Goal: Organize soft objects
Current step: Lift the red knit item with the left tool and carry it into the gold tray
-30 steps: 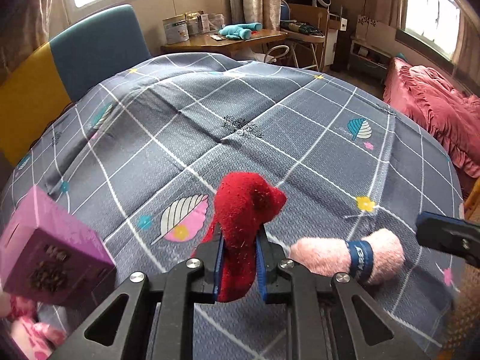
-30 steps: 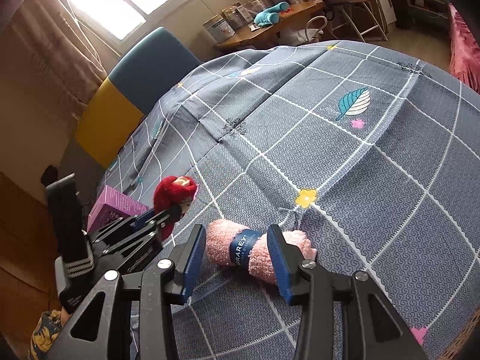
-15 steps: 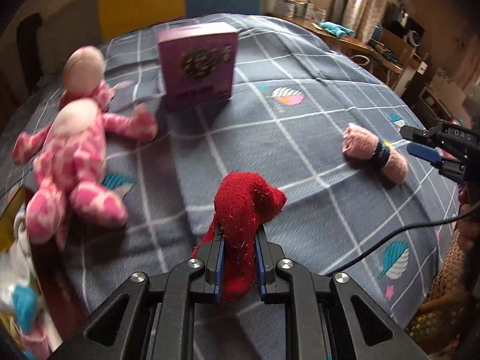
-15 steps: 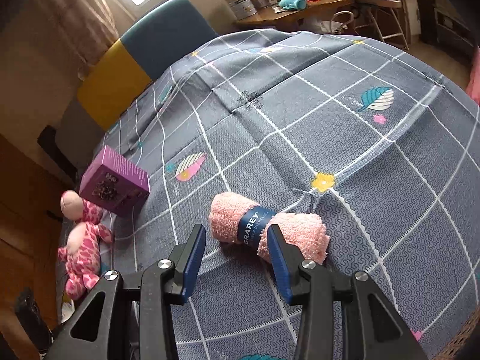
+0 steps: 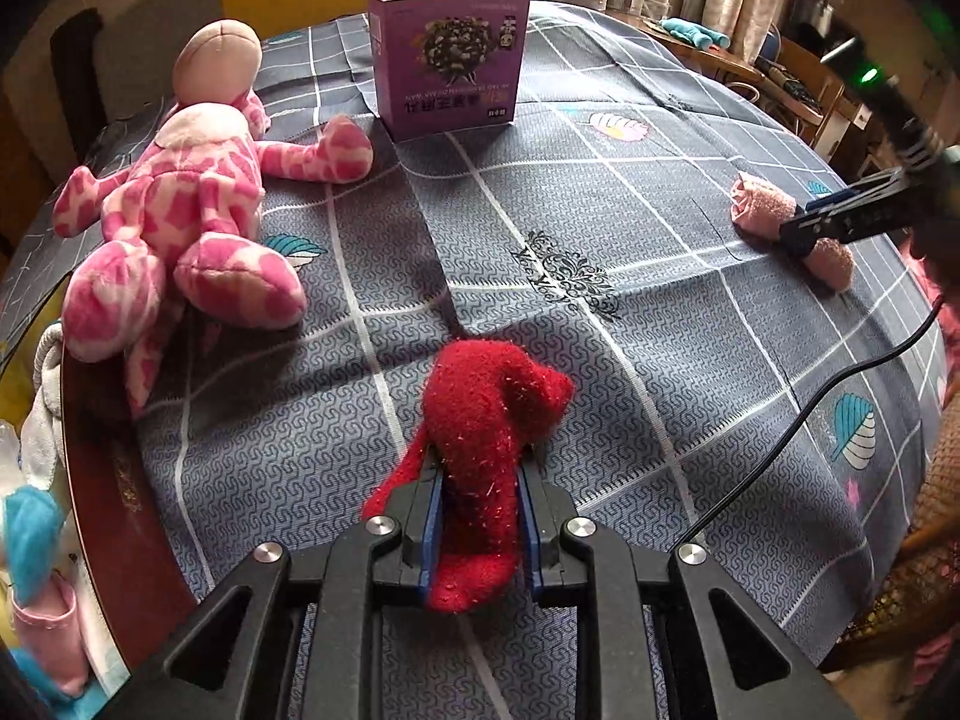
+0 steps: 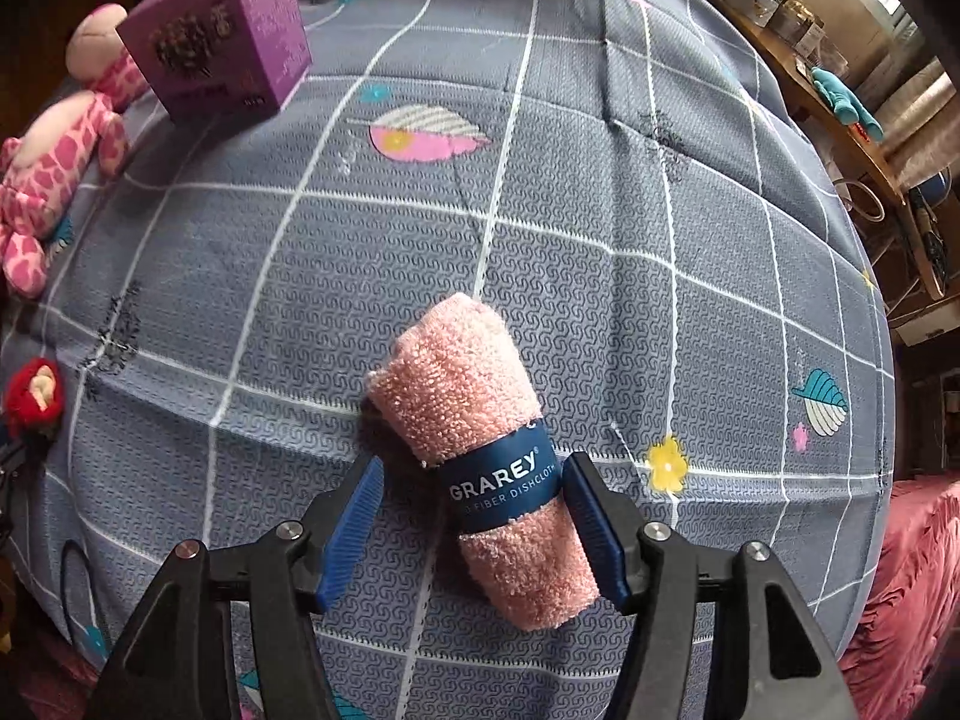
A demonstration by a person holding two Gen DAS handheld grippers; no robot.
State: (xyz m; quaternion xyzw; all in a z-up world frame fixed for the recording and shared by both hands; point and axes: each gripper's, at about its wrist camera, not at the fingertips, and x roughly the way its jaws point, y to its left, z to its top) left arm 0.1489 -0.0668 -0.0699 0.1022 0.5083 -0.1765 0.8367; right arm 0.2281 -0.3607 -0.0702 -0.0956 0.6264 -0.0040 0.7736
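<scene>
Here the red plush sock is pinched between the nearly closed left gripper, whose jaws have just eased apart, apparently for release beside the pink giraffe toy; beyond, the right gripper, just widened, straddles the rolled pink dishcloth ungripped.

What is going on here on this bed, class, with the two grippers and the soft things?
A person is sorting soft things on a grey checked bedspread. The left gripper pinches a fuzzy red plush toy, its jaws just easing apart. The right gripper straddles a rolled pink dishcloth with a blue paper band; its jaws have just been opening and do not press it. A pink spotted plush animal and a purple cardboard box lie beyond.
</scene>
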